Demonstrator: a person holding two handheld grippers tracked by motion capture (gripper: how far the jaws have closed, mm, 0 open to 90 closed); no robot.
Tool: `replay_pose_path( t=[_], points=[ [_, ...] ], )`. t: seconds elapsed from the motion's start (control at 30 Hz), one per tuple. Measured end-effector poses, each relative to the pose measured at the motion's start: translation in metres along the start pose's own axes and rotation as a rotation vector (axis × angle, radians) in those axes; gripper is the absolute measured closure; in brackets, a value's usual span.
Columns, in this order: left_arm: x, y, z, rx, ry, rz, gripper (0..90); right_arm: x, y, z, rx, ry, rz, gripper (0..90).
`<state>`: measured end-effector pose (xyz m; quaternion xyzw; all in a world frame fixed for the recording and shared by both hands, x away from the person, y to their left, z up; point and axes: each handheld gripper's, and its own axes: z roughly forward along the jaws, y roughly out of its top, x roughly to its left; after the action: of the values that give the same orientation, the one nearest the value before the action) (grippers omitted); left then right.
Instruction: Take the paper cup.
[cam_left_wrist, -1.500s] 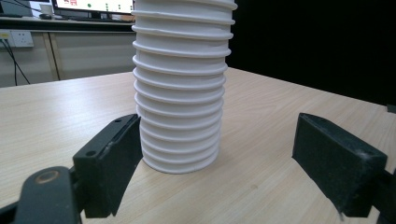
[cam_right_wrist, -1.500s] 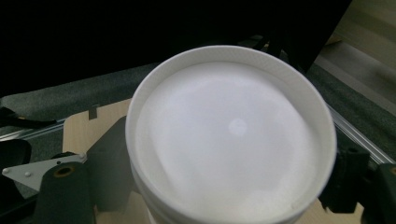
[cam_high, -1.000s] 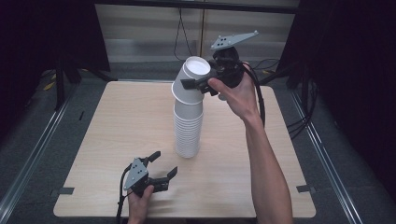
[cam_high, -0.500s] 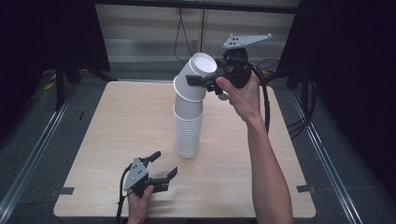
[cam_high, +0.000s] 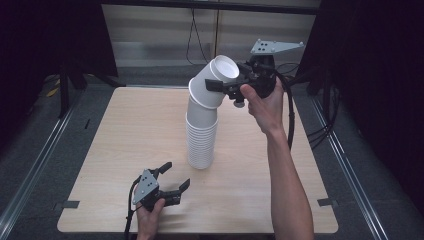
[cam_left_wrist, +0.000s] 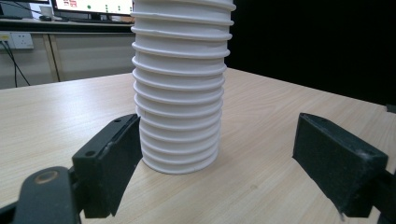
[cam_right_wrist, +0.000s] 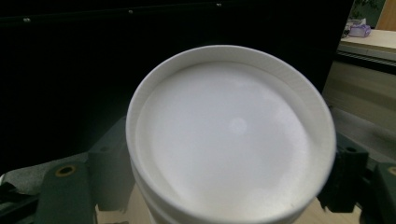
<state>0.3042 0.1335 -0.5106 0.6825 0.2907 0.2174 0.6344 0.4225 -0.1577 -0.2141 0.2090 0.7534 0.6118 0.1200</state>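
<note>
A tall stack of white paper cups (cam_high: 201, 135) stands upright in the middle of the wooden table (cam_high: 125, 130). My right gripper (cam_high: 216, 89) is shut on the top cup (cam_high: 212, 82), which leans to the right off the stack with its mouth facing up and right. In the right gripper view the cup's mouth (cam_right_wrist: 229, 135) sits between the jaws. My left gripper (cam_high: 176, 174) rests near the table's front edge, open, a little short of the stack's base. In the left gripper view the stack (cam_left_wrist: 180, 93) rises beyond the spread jaws with nothing between them.
Dark curtains hang at both sides, and cables trail behind the table's far right corner (cam_high: 320, 130). A light wall panel (cam_high: 160, 30) runs along the back. Bare wood lies left and right of the stack.
The right gripper has moved right and a little up, tipping the top cup over to the right. The left gripper has stayed where it was.
</note>
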Motion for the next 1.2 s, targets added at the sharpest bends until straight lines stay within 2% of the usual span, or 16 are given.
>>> replay_pose_path(
  t=[0.17, 0.57, 0.9, 1.2],
  points=[
    [-0.001, 0.0, 0.0, -0.004, -0.004, -0.006, 15.4, 0.0, -0.004, -0.006, -0.036, 0.004, 0.01, 22.1],
    [0.0, 0.0, 0.001, -0.005, -0.007, -0.011, 15.7, 0.001, -0.014, -0.013, -0.071, -0.011, 0.014, 22.0],
    [0.0, 0.0, 0.001, -0.004, -0.01, -0.008, 15.9, 0.004, -0.023, -0.028, -0.112, -0.019, 0.003, 22.1],
    [0.0, 0.0, 0.0, -0.001, -0.011, -0.003, 16.3, 0.006, -0.034, -0.043, -0.143, -0.029, 0.017, 22.1]
  ],
)
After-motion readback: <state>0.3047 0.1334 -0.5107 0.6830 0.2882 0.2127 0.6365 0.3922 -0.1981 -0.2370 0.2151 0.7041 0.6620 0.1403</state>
